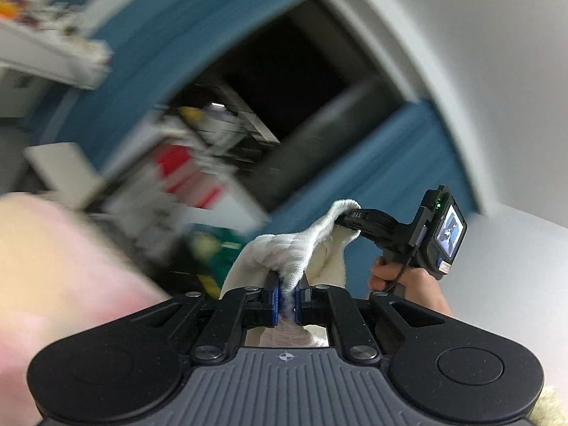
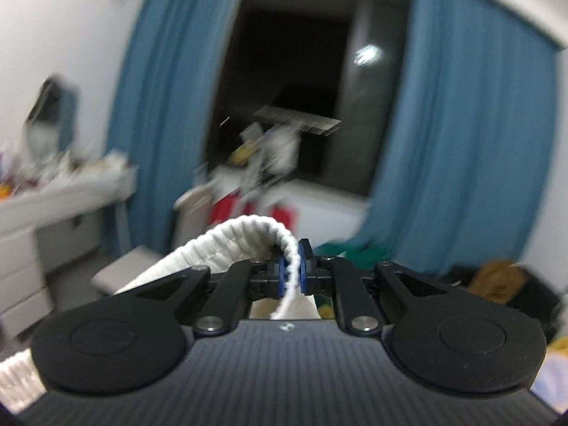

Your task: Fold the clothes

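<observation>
Ribbed white knit garment (image 1: 294, 248) pinched between both hand-held grippers.

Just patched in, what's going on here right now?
A person is holding up a white knit garment with both handheld grippers. The left gripper is shut on its ribbed edge, and the right gripper is shut on the same edge further along. The cloth hangs between them in the air, not yet folded. The background is motion-blurred.

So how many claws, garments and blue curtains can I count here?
Claws: 2, the left claw and the right claw, both clamped on the white garment
White garments: 1
Blue curtains: 2, one on each side of the window
Total: 5
</observation>
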Motion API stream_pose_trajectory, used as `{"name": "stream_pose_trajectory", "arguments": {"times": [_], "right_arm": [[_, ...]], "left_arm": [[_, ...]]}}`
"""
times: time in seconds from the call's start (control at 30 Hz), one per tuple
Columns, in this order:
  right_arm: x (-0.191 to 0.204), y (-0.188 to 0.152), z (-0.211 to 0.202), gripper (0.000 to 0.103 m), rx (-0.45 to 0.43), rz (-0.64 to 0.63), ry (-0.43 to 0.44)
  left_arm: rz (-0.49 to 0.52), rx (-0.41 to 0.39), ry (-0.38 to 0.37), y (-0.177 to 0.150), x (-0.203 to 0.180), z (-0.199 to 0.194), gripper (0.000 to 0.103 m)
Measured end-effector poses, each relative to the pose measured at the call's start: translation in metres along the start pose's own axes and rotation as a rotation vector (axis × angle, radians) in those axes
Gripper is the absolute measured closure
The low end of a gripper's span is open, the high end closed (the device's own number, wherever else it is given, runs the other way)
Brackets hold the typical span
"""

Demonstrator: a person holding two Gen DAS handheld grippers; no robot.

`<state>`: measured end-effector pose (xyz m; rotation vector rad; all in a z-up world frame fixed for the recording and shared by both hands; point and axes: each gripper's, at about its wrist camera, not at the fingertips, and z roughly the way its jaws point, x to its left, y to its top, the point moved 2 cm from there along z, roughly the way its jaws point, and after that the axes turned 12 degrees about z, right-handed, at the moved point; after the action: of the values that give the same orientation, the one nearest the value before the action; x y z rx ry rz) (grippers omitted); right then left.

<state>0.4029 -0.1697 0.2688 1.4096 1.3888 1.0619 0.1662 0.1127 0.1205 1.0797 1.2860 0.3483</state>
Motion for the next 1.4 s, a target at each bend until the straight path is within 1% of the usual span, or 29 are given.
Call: {"name": "stream_pose_trajectory", "arguments": {"times": [0.1, 0.13, 0.17, 0.2, 0.27, 0.3, 0.37, 0.43, 0.47, 0.53, 0.63, 0.7, 0.73, 0.77, 0.8, 0.83, 0.87, 0.9, 0.93, 1.03, 1.07, 1.1, 1.13, 1.17, 1.2, 1.23, 1.3, 1.37, 1.4], "right_arm": [[0.091, -0.058, 0.070, 0.092, 0.106, -0.040, 0.080], [0.121, -0.075, 0.091, 0.092, 0.133, -0.052, 0.105], [0.152, -0.095, 0.112, 0.092, 0.164, -0.067, 0.129], [0.186, -0.115, 0.130, 0.092, 0.196, -0.086, 0.148], [0.242, -0.154, 0.156, 0.092, 0.254, -0.128, 0.167], [0.261, -0.174, 0.170, 0.092, 0.283, -0.147, 0.173], [0.288, -0.211, 0.196, 0.092, 0.343, -0.177, 0.181], [0.309, -0.244, 0.221, 0.092, 0.398, -0.206, 0.180], [0.312, -0.253, 0.228, 0.091, 0.412, -0.206, 0.180], [0.310, -0.267, 0.232, 0.091, 0.430, -0.196, 0.181], [0.302, -0.266, 0.235, 0.090, 0.448, -0.214, 0.207], [0.304, -0.260, 0.235, 0.090, 0.475, -0.246, 0.218], [0.306, -0.256, 0.236, 0.081, 0.487, -0.270, 0.216], [0.309, -0.253, 0.237, 0.071, 0.493, -0.306, 0.208], [0.315, -0.251, 0.238, 0.068, 0.496, -0.349, 0.201], [0.320, -0.247, 0.235, 0.064, 0.507, -0.398, 0.198], [0.324, -0.245, 0.234, 0.060, 0.519, -0.442, 0.193], [0.328, -0.242, 0.231, 0.058, 0.519, -0.476, 0.179], [0.332, -0.238, 0.227, 0.055, 0.513, -0.508, 0.161], [0.348, -0.233, 0.214, 0.055, 0.490, -0.615, 0.130], [0.353, -0.236, 0.211, 0.052, 0.490, -0.664, 0.129], [0.358, -0.241, 0.208, 0.045, 0.494, -0.725, 0.133], [0.365, -0.248, 0.205, 0.027, 0.509, -0.800, 0.152], [0.372, -0.258, 0.203, 0.017, 0.529, -0.886, 0.176], [0.378, -0.267, 0.202, 0.017, 0.543, -0.949, 0.186], [0.385, -0.272, 0.202, 0.017, 0.553, -0.977, 0.183], [0.398, -0.271, 0.206, 0.017, 0.547, -0.918, 0.179], [0.407, -0.259, 0.206, 0.017, 0.538, -0.761, 0.234], [0.407, -0.253, 0.205, 0.017, 0.535, -0.679, 0.258]], "left_arm": [[-0.075, -0.007, 0.115, 0.003, 0.108, -0.006, 0.095], [-0.105, -0.012, 0.146, 0.015, 0.149, -0.009, 0.095], [-0.143, -0.012, 0.178, 0.017, 0.185, -0.008, 0.095], [-0.182, -0.011, 0.211, 0.017, 0.221, -0.007, 0.095], [-0.269, 0.004, 0.271, 0.005, 0.278, -0.002, 0.094], [-0.308, 0.014, 0.292, -0.003, 0.302, 0.002, 0.094], [-0.400, 0.047, 0.322, -0.013, 0.355, -0.006, 0.094], [-0.447, 0.093, 0.347, -0.025, 0.392, -0.005, 0.094], [-0.451, 0.113, 0.356, -0.039, 0.400, -0.013, 0.093], [-0.475, 0.131, 0.356, -0.046, 0.418, -0.008, 0.093], [-0.468, 0.152, 0.363, -0.042, 0.428, -0.001, 0.091], [-0.450, 0.167, 0.364, -0.041, 0.421, 0.004, 0.090], [-0.445, 0.173, 0.359, -0.043, 0.406, -0.008, 0.088], [-0.442, 0.179, 0.350, -0.041, 0.398, -0.010, 0.077], [-0.430, 0.172, 0.352, -0.038, 0.397, -0.010, 0.068], [-0.416, 0.164, 0.357, -0.034, 0.396, -0.010, 0.053], [-0.388, 0.151, 0.376, -0.028, 0.368, -0.004, 0.046], [-0.357, 0.142, 0.398, -0.023, 0.357, -0.008, 0.044], [-0.334, 0.138, 0.399, -0.020, 0.352, -0.010, 0.041], [-0.278, 0.130, 0.381, -0.010, 0.334, -0.016, 0.033], [-0.267, 0.129, 0.369, -0.010, 0.331, -0.020, 0.032], [-0.259, 0.129, 0.360, -0.011, 0.326, -0.020, 0.031], [-0.256, 0.129, 0.359, -0.010, 0.320, -0.019, 0.031], [-0.245, 0.131, 0.358, -0.011, 0.315, -0.015, 0.031], [-0.234, 0.132, 0.358, -0.011, 0.311, -0.011, 0.031], [-0.212, 0.139, 0.363, -0.012, 0.307, -0.008, 0.031], [-0.167, 0.153, 0.369, -0.013, 0.302, 0.003, 0.031], [-0.122, 0.170, 0.379, -0.019, 0.302, 0.018, 0.031], [-0.110, 0.183, 0.396, -0.023, 0.303, 0.024, 0.031]]}}
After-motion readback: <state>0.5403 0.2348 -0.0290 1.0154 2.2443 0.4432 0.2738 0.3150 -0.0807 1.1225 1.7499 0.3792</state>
